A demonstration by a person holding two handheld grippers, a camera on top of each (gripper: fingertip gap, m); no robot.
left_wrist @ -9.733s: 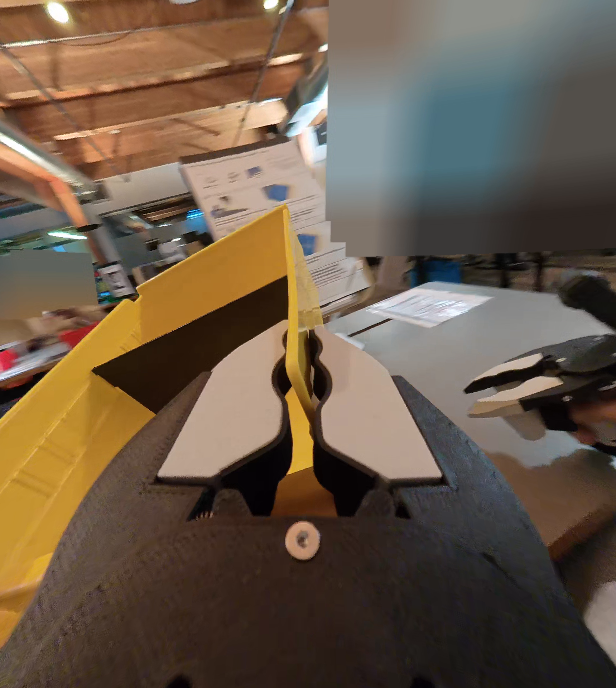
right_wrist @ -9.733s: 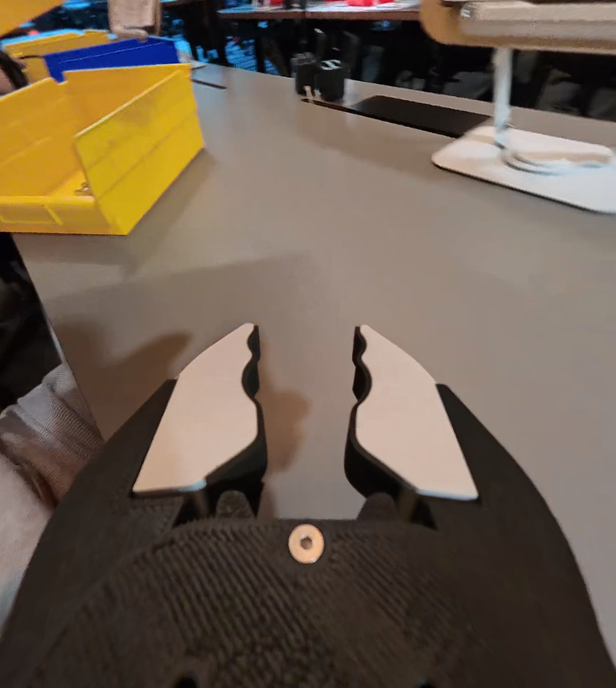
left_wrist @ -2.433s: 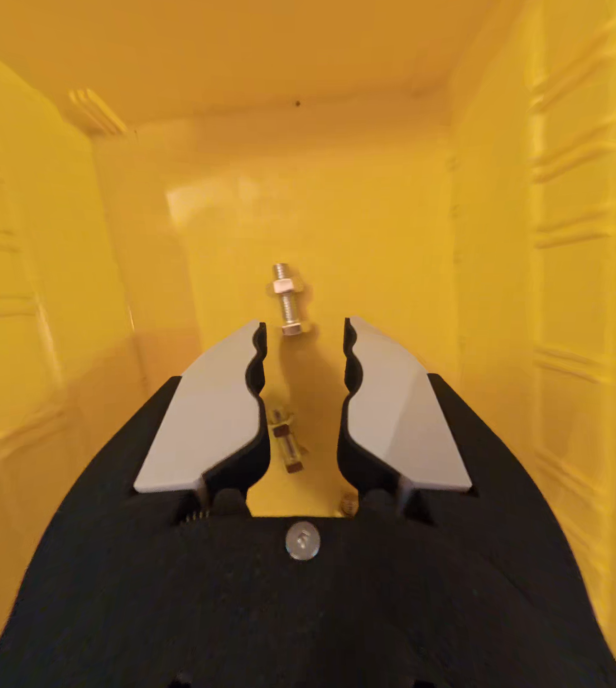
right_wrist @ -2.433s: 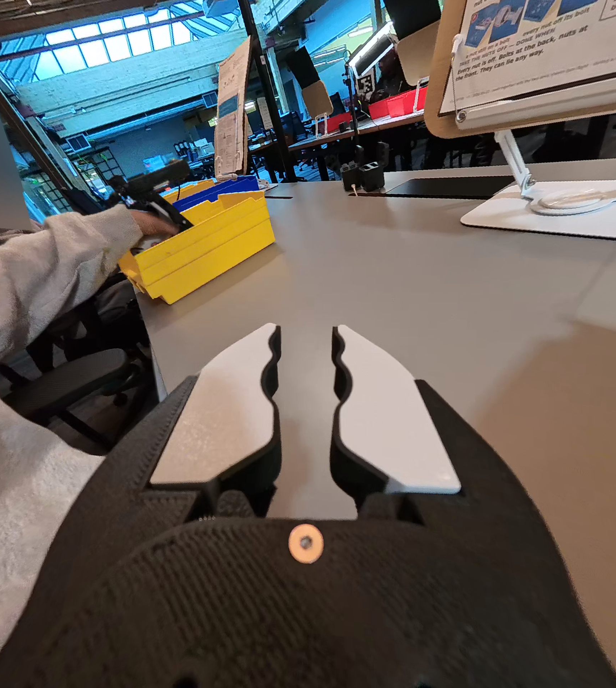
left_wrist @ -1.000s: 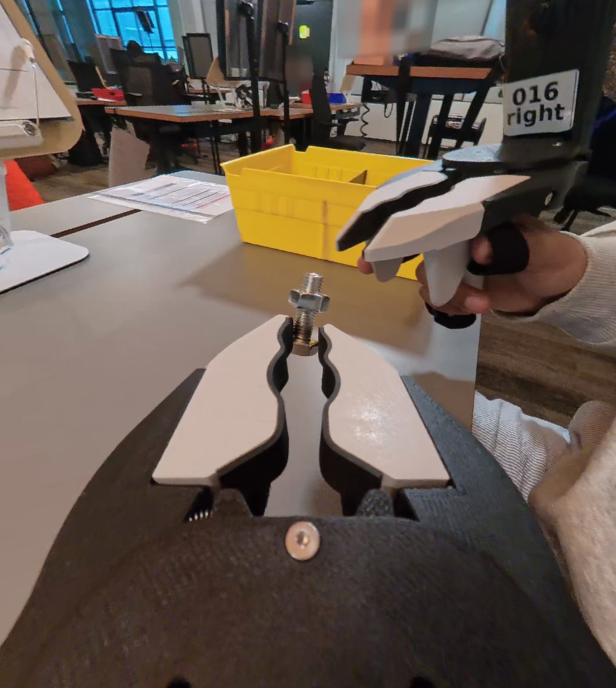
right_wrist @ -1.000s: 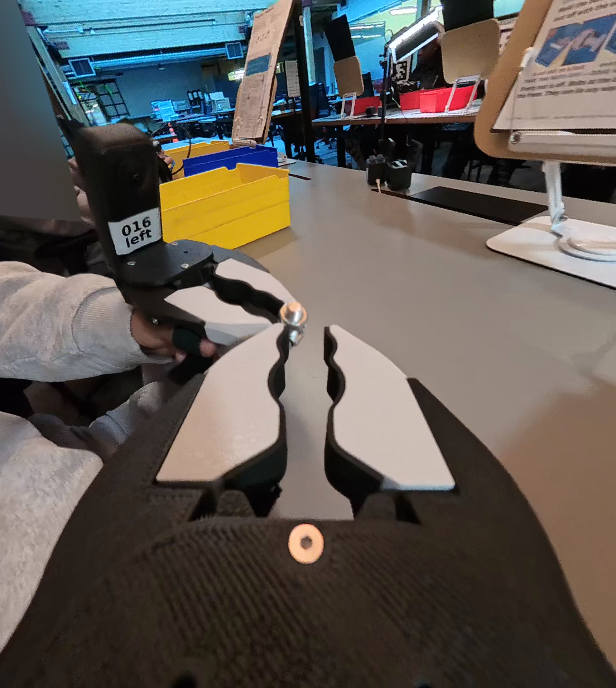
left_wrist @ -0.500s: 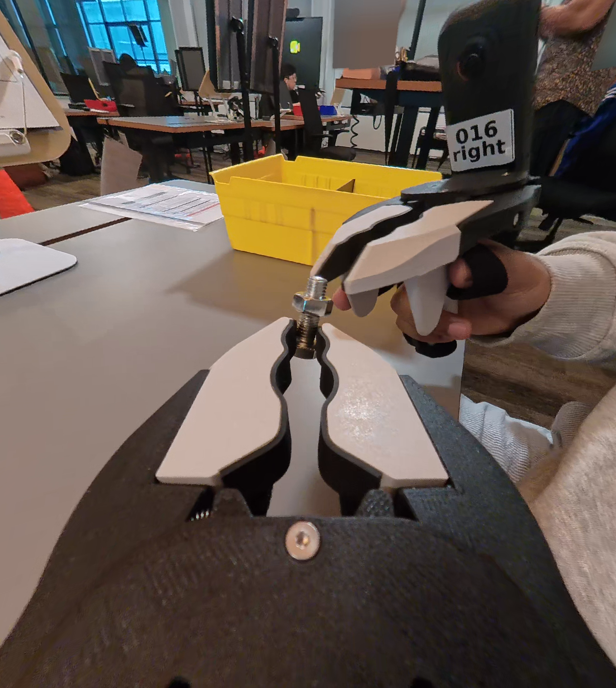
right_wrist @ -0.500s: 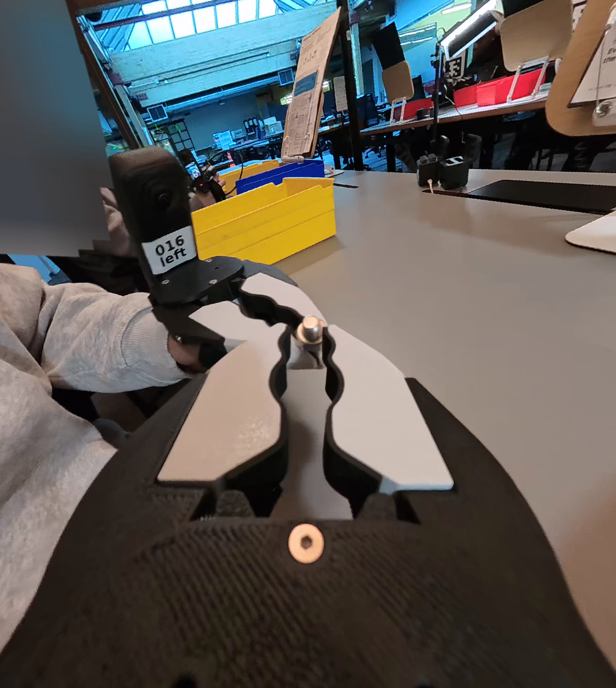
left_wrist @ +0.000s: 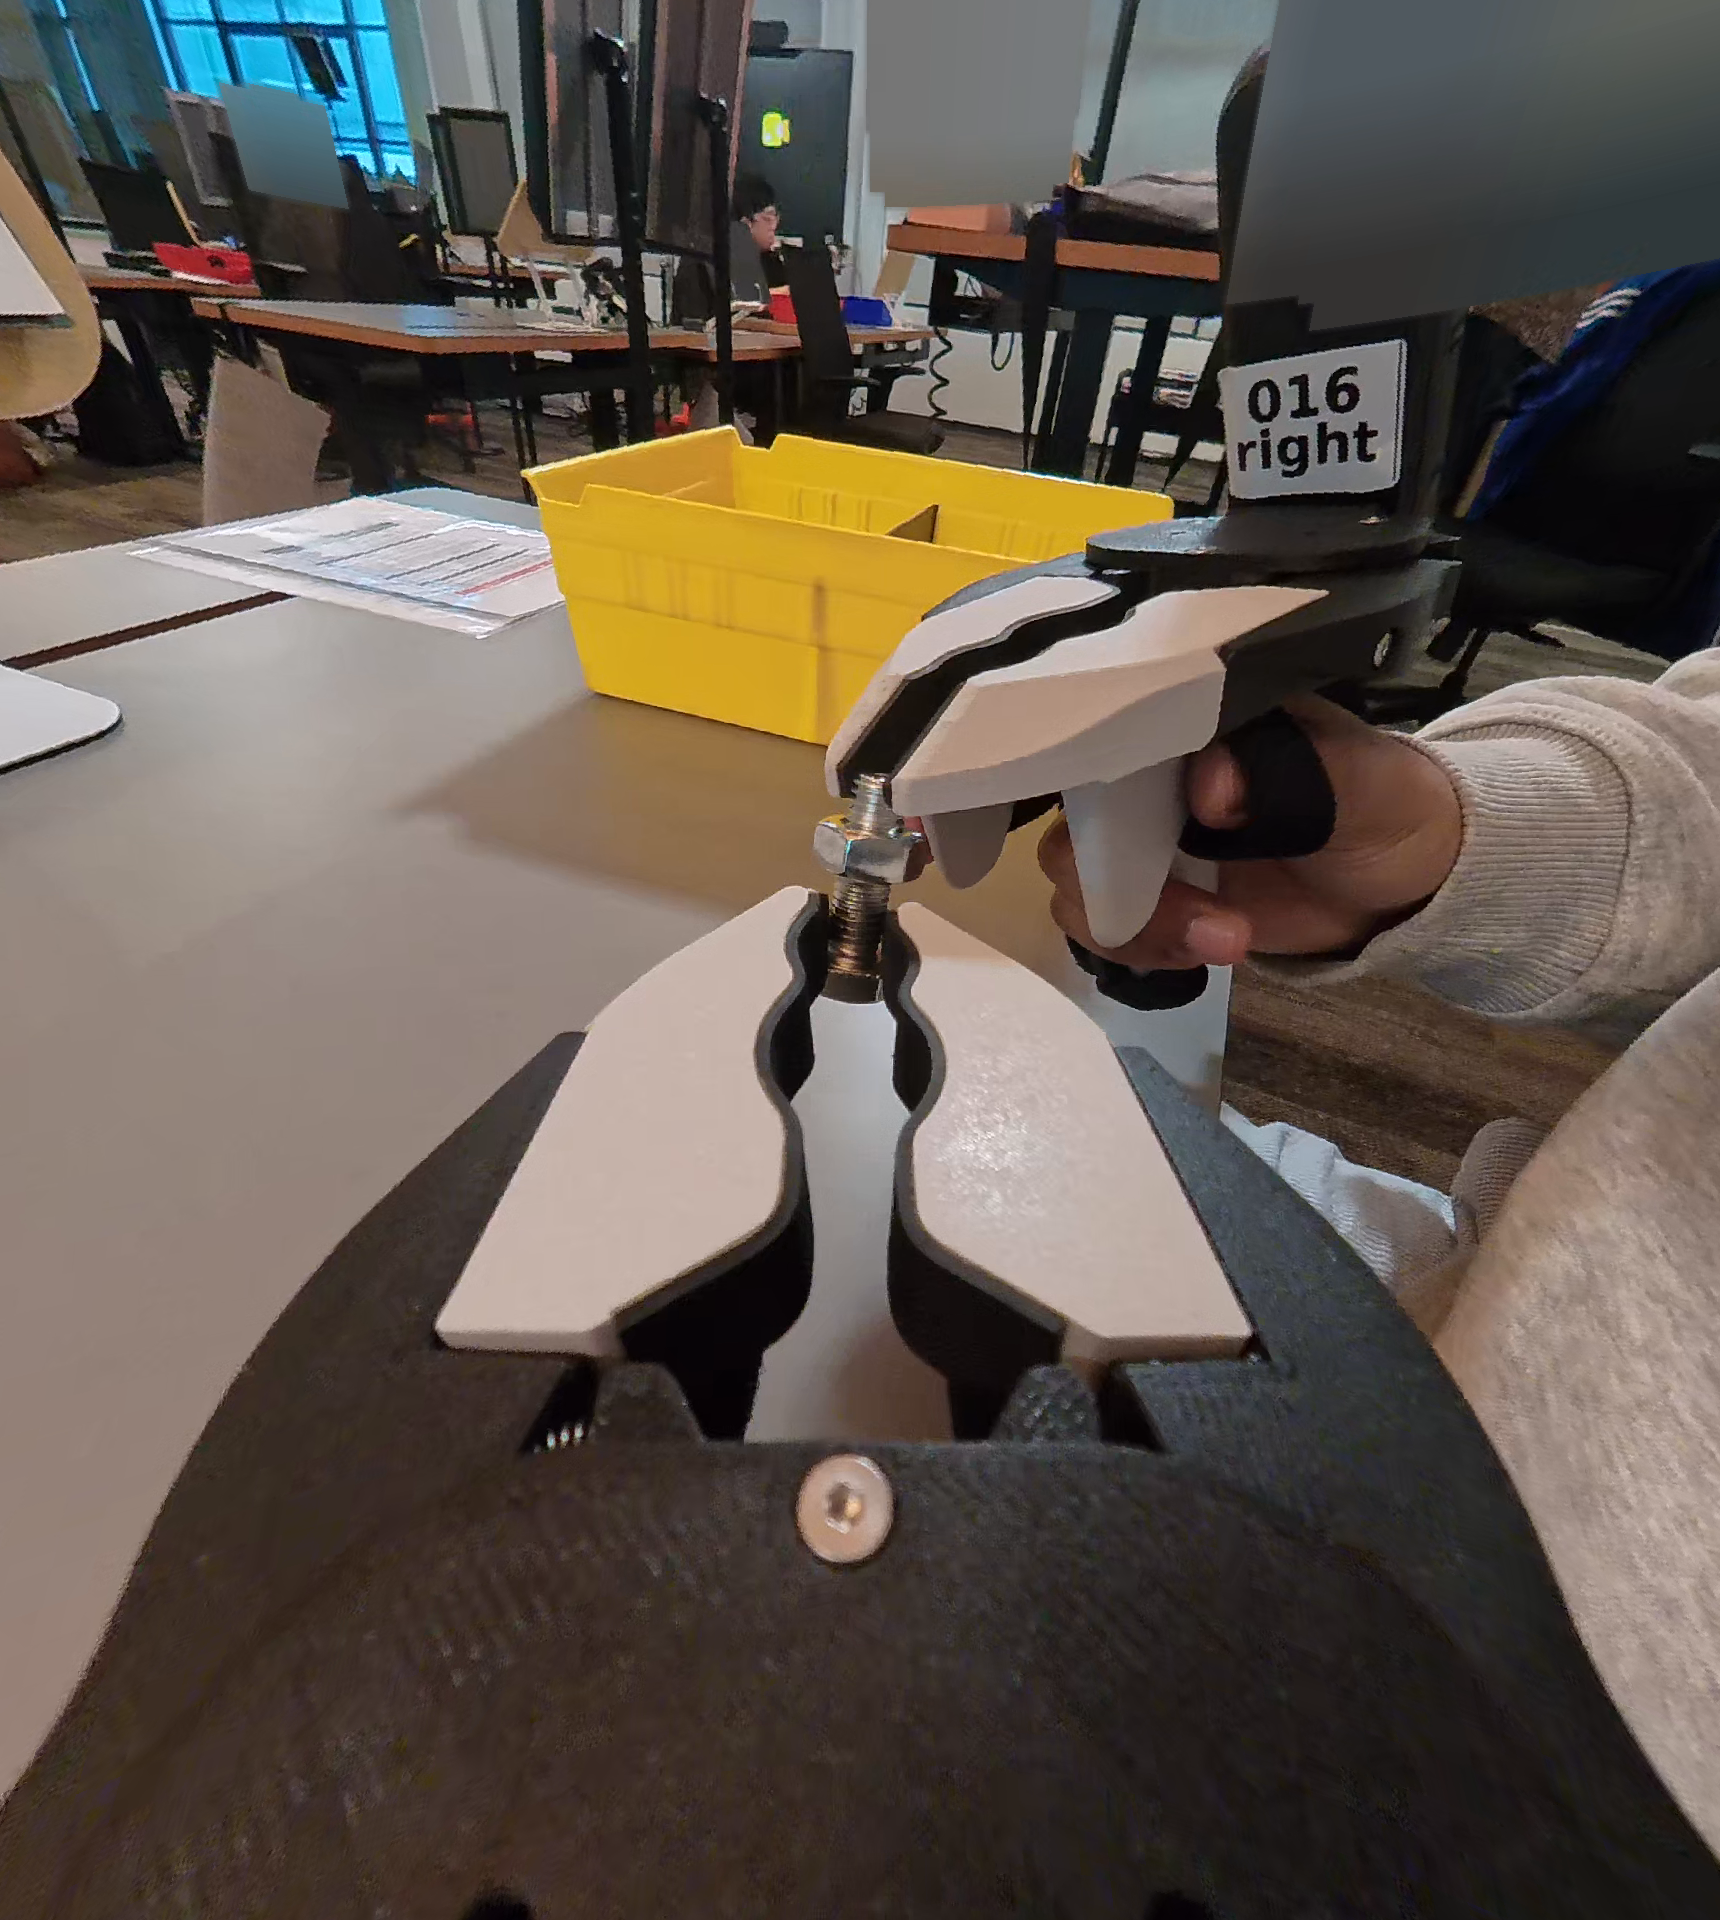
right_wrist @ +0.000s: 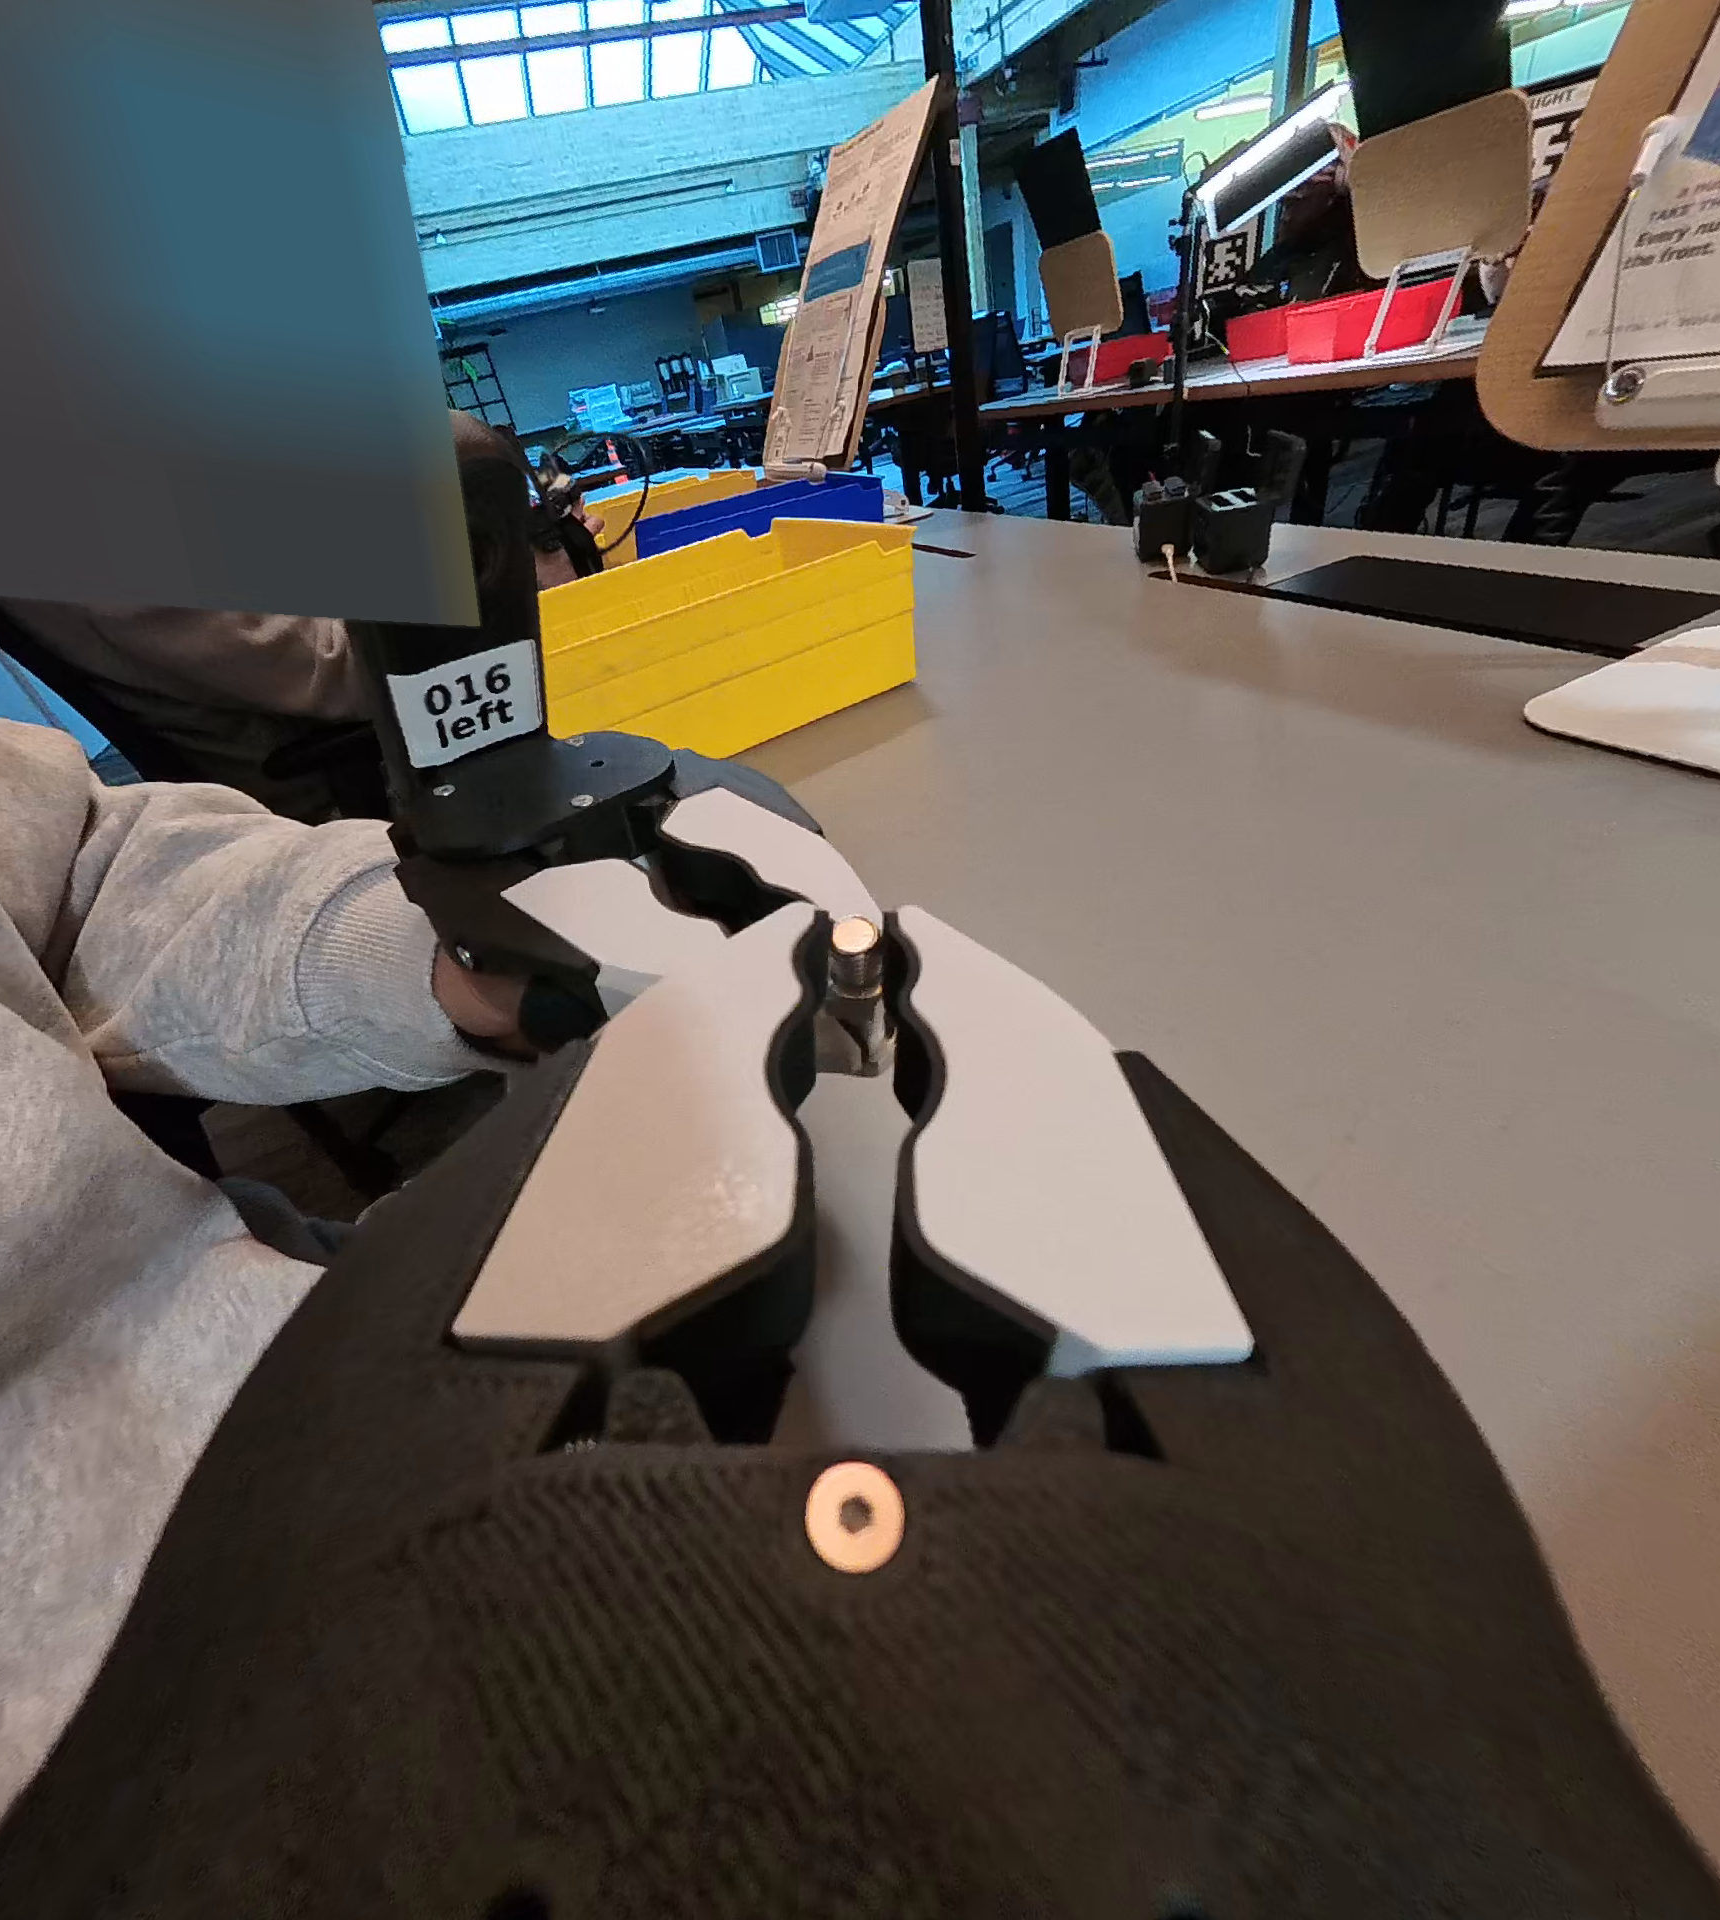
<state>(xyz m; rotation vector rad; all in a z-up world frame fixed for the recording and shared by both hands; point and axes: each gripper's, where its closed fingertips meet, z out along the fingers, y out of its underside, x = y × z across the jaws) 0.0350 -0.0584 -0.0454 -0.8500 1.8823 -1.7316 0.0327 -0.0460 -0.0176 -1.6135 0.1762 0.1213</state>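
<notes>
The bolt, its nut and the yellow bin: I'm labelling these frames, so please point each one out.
bolt (left_wrist: 853, 935), left wrist view, on the threaded shank.
nut (left_wrist: 861, 844), left wrist view, on a hex face.
yellow bin (left_wrist: 731, 634), left wrist view, on its near wall.

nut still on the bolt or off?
On. The silver hex nut sits on the threaded steel bolt, above the left gripper clamping the bolt's lower end; the right gripper closes around its top.

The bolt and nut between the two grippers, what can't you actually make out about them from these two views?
- Left wrist view: the bolt head is hidden between the left gripper fingers.
- Left wrist view: the right gripper tips cover the bolt's top end.
- Right wrist view: the nut is mostly hidden behind the right gripper's fingers.
</notes>
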